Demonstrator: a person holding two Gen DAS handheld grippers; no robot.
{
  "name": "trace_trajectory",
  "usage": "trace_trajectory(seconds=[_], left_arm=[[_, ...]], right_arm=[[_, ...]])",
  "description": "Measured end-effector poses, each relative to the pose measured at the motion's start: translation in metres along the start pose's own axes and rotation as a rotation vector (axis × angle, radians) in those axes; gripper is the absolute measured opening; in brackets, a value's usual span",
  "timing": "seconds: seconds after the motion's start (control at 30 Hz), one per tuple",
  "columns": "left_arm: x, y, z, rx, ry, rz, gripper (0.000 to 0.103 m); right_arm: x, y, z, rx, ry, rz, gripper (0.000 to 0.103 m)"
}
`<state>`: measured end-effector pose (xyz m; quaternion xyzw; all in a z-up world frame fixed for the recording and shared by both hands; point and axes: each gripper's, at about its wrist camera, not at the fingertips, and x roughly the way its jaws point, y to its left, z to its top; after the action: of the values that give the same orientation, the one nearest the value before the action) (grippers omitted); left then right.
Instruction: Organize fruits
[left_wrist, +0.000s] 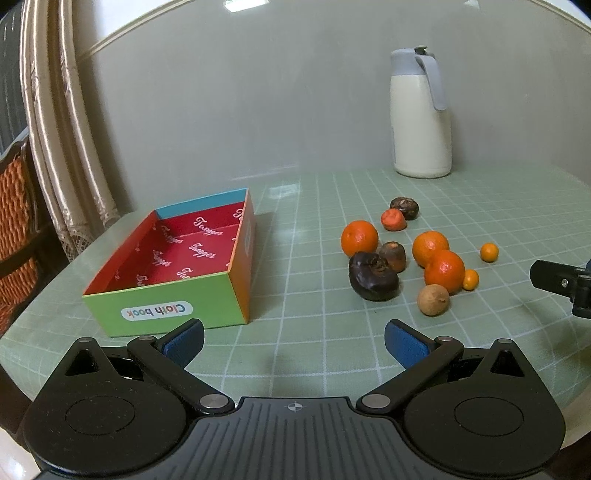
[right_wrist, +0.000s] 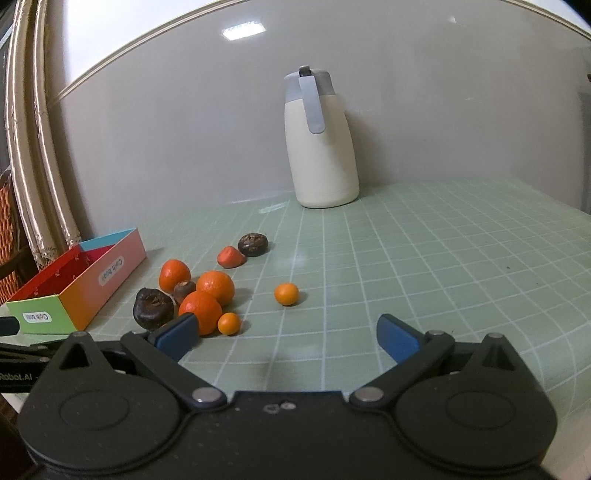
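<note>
Left gripper (left_wrist: 293, 341): jaws spread wide, nothing between the blue pads (left_wrist: 183, 341), no contact w/ any item; hangs over bare mat at 6 o'clock of the scene.
Right gripper (right_wrist: 286, 339): jaws likewise wide apart, empty. Its left pad (right_wrist: 177, 338) overlaps the nearest orange in view; contact can't be judged. Black tip also seen at 3 o'clock edge of the left wrist view (left_wrist: 554, 282).
Fruit count: 10 pcs total, all loose on the mat, none in the box.
Oranges: 3. One at 9 o'clock of the cluster (left_wrist: 359, 237); two touching, centre (left_wrist: 430, 248) and nearest (left_wrist: 444, 271).
Kumquats: 2 small. One just beside the nearest orange (left_wrist: 470, 279); one apart at 3 o'clock (left_wrist: 489, 252).
Dark fruit: 3. Large one at 7 o'clock (left_wrist: 373, 281); brownish one (left_wrist: 393, 255) against it, between two oranges; one at 12 o'clock (left_wrist: 405, 208).
Red-orange piece: 1 (left_wrist: 393, 219), touching the 12 o'clock dark fruit.
Tan round fruit: 1 (left_wrist: 433, 300), at 6 o'clock of the cluster; hidden in the right wrist view.
Box: 1 (left_wrist: 162, 310), open top, red printed lining, green front marked "Cloth book", empty; at 9 o'clock of the cluster, well apart.
Jug: 1 (left_wrist: 421, 114), cream body, grey lid + handle, upright, at 12 o'clock by the wall.
Mat: 1 (left_wrist: 314, 332), pale green w/ white grid, covers the table.
Curtain: (left_wrist: 55, 122) at 10 o'clock, beside a woven chair back (left_wrist: 16, 206).
</note>
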<state>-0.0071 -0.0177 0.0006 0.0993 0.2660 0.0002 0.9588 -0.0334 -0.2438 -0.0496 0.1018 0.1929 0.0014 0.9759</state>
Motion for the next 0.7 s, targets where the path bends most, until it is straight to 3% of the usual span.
trace_trajectory(seconds=[0.7], left_arm=[[0.004,-0.002,0.005,0.035,-0.02,0.009,0.103]], right_arm=[[0.005,-0.01,0.002,0.091,0.019,-0.019,0.103]])
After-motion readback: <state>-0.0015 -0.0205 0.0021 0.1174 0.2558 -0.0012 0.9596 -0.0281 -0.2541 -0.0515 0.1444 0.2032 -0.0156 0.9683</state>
